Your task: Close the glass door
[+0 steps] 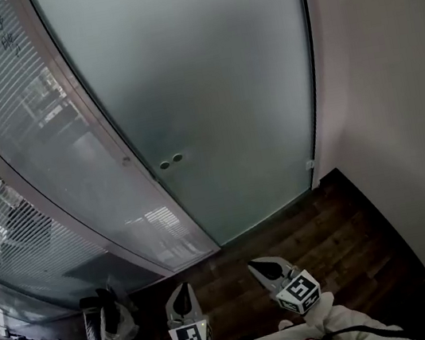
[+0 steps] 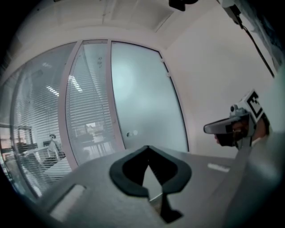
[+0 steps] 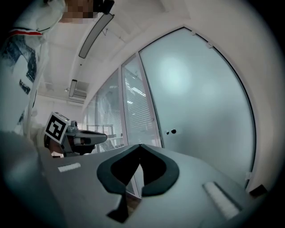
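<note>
Frosted glass door (image 1: 206,85) fills the far side, its right edge seemingly flush against the frame beside the wall (image 1: 393,94), so I judge it already closed; two small round fittings (image 1: 171,161) sit near its left edge; the left gripper (image 1: 182,289) and right gripper (image 1: 254,265) hang near the person, well apart from the glass, jaws pressed together on nothing, probably because no push is needed.

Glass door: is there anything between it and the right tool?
No. In the head view only bare dark wooden floor lies between the right tool and the glass door.
</note>
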